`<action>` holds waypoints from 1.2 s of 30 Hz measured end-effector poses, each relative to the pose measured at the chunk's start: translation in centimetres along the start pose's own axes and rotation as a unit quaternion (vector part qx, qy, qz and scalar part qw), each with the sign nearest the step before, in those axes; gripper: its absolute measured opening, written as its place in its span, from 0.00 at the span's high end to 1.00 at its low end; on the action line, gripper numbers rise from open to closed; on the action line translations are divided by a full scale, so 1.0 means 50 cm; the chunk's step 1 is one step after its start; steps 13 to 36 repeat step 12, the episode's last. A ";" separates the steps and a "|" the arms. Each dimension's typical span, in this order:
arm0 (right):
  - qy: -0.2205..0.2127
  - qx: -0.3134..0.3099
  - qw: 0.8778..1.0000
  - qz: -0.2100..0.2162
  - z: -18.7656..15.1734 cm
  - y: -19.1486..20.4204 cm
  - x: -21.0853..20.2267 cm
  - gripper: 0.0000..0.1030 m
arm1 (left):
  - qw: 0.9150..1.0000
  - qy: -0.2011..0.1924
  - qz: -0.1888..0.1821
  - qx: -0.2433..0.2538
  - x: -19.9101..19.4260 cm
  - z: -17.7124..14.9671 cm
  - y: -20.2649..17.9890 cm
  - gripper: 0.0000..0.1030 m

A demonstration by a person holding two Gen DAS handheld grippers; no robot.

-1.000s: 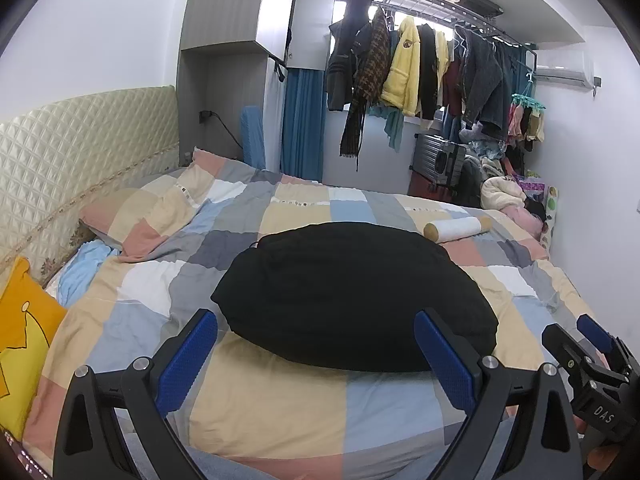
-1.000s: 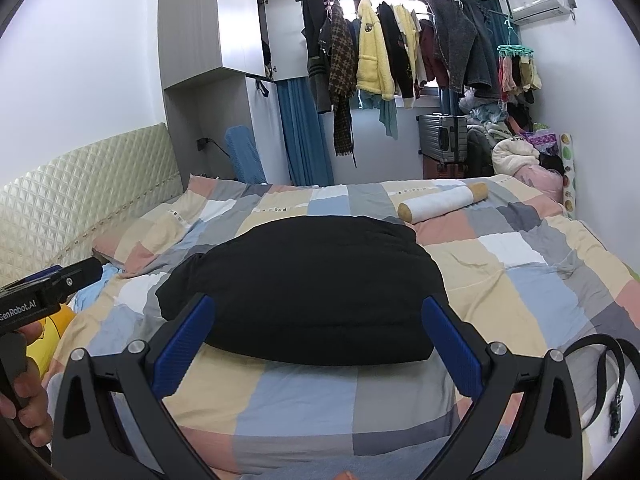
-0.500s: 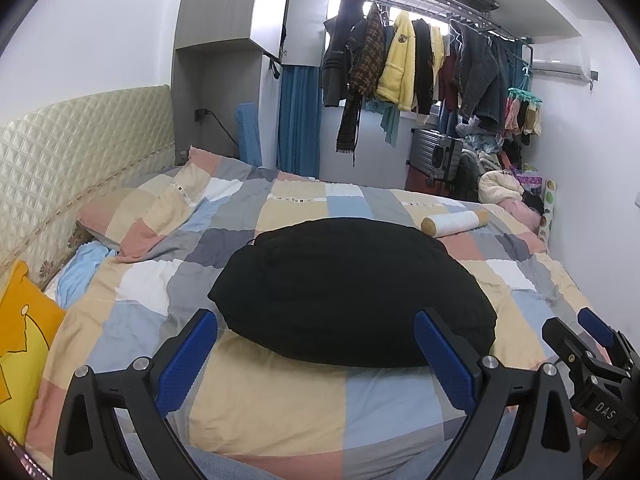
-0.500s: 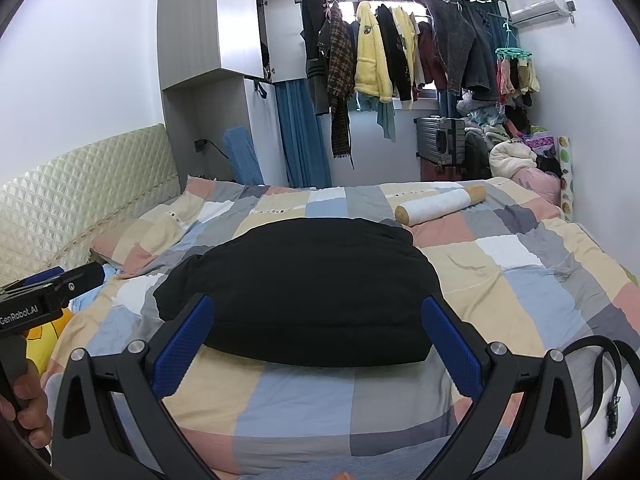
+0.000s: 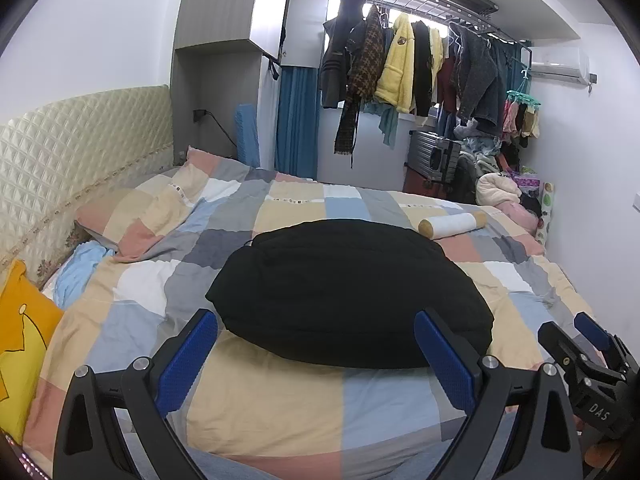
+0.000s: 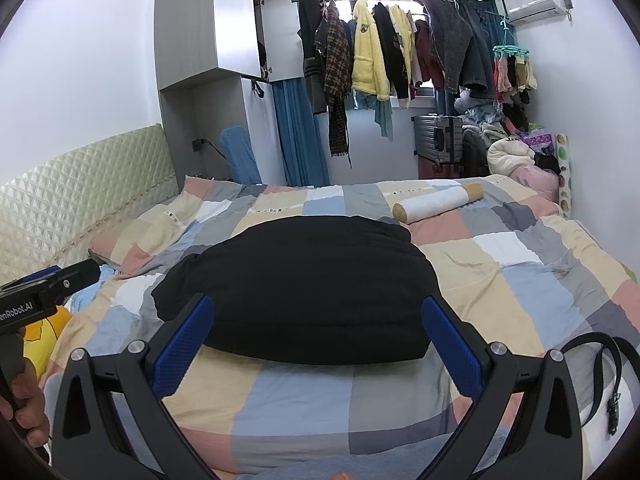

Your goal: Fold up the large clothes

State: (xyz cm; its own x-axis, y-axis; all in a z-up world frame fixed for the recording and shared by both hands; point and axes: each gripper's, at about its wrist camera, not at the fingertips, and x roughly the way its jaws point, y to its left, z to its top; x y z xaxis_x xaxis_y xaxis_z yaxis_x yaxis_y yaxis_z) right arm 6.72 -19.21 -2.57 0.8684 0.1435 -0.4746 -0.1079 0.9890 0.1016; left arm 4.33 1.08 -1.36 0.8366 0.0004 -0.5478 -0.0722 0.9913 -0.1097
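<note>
A black garment [image 5: 344, 292] lies folded in a thick, rounded pile in the middle of the checked bed [image 5: 280, 400]; it also shows in the right wrist view [image 6: 304, 288]. My left gripper [image 5: 316, 356] is open and empty, held just short of the pile's near edge. My right gripper [image 6: 320, 344] is open and empty, also just short of the near edge. The right gripper shows at the lower right of the left wrist view [image 5: 588, 356]. The left gripper shows at the left edge of the right wrist view [image 6: 48, 284].
A white roll [image 6: 436, 202] lies on the bed beyond the garment. A pillow [image 5: 132, 220] and a yellow cushion [image 5: 20, 352] sit at the left by the headboard. A black belt [image 6: 600, 368] lies at the right. Clothes hang on a rack [image 6: 392, 60] at the far end.
Both views have drifted only slightly; the garment looks the same and both grippers stay open near its front edge.
</note>
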 end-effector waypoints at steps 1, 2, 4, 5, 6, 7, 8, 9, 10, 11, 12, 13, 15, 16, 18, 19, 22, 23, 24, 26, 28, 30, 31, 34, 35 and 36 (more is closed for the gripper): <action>0.001 -0.001 1.000 -0.001 -0.001 -0.001 0.000 0.00 | 1.000 -0.001 0.001 0.000 -0.001 0.000 0.000 0.03; 0.001 -0.001 1.000 -0.001 -0.001 0.001 0.002 0.00 | 1.000 -0.001 0.002 0.000 -0.001 0.000 0.000 0.03; 0.002 0.000 1.000 -0.001 -0.003 0.000 0.002 0.00 | 1.000 -0.002 0.001 0.000 -0.002 0.000 -0.001 0.03; 0.002 0.000 1.000 -0.001 -0.003 0.000 0.002 0.00 | 1.000 -0.003 -0.001 -0.001 -0.003 0.000 0.000 0.03; 0.002 -0.001 1.000 0.001 -0.005 -0.001 0.002 0.00 | 1.000 -0.005 -0.002 -0.001 -0.003 0.000 -0.001 0.03; 0.002 -0.001 1.000 0.001 -0.007 -0.001 0.001 0.00 | 1.000 -0.005 -0.003 0.000 -0.003 0.000 0.000 0.03; 0.003 -0.002 1.000 0.000 -0.008 0.002 0.002 0.00 | 1.000 -0.004 -0.004 0.001 0.000 0.000 0.002 0.03; 0.004 -0.002 1.000 0.001 -0.010 0.001 0.003 0.00 | 1.000 -0.004 -0.005 0.001 -0.001 0.000 0.001 0.03; 0.005 -0.002 1.000 0.002 -0.010 0.001 0.002 0.00 | 1.000 -0.004 -0.005 0.001 0.000 0.000 0.002 0.03; 0.006 -0.002 1.000 0.003 -0.011 0.004 0.004 0.00 | 1.000 -0.004 -0.004 0.000 0.001 -0.001 0.003 0.03; 0.008 -0.002 1.000 0.003 -0.011 0.006 0.006 0.00 | 1.000 -0.004 -0.004 0.000 0.000 -0.002 0.002 0.03; 0.008 -0.002 1.000 0.003 -0.011 0.006 0.006 0.00 | 1.000 -0.004 -0.004 0.000 0.000 -0.002 0.002 0.03; 0.008 -0.002 1.000 0.003 -0.011 0.006 0.006 0.00 | 1.000 -0.004 -0.004 0.000 0.000 -0.002 0.002 0.03; 0.008 -0.002 1.000 0.003 -0.011 0.006 0.006 0.00 | 1.000 -0.004 -0.004 0.000 0.000 -0.002 0.002 0.03; 0.008 -0.002 1.000 0.003 -0.011 0.006 0.006 0.00 | 1.000 -0.004 -0.004 0.000 0.000 -0.002 0.002 0.03; 0.008 -0.002 1.000 0.003 -0.011 0.006 0.006 0.00 | 1.000 -0.004 -0.004 0.000 0.000 -0.002 0.002 0.03; 0.008 -0.002 1.000 0.003 -0.011 0.006 0.006 0.00 | 1.000 -0.004 -0.004 0.000 0.000 -0.002 0.002 0.03; 0.008 -0.002 1.000 0.003 -0.011 0.006 0.006 0.00 | 1.000 -0.004 -0.004 0.000 0.000 -0.002 0.002 0.03; 0.008 -0.002 1.000 0.003 -0.011 0.006 0.006 0.00 | 1.000 -0.004 -0.004 0.000 0.000 -0.002 0.002 0.03; 0.008 -0.002 1.000 0.003 -0.011 0.006 0.006 0.00 | 1.000 -0.004 -0.004 0.000 0.000 -0.002 0.002 0.03; 0.008 -0.002 1.000 0.003 -0.011 0.006 0.006 0.00 | 1.000 -0.004 -0.004 0.000 0.000 -0.002 0.002 0.03; 0.008 -0.002 1.000 0.003 -0.011 0.006 0.006 0.00 | 1.000 -0.004 -0.004 0.000 0.000 -0.002 0.002 0.03; 0.008 -0.002 1.000 0.003 -0.011 0.006 0.006 0.00 | 1.000 -0.004 -0.004 0.000 0.000 -0.002 0.002 0.03; 0.008 -0.002 1.000 0.003 -0.011 0.006 0.006 0.00 | 1.000 -0.004 -0.004 0.000 0.000 -0.002 0.002 0.03; 0.008 -0.002 1.000 0.003 -0.011 0.006 0.006 0.00 | 1.000 -0.004 -0.004 0.000 0.000 -0.002 0.002 0.03; 0.008 -0.002 1.000 0.003 -0.011 0.006 0.006 0.00 | 1.000 -0.004 -0.004 0.000 0.000 -0.002 0.002 0.03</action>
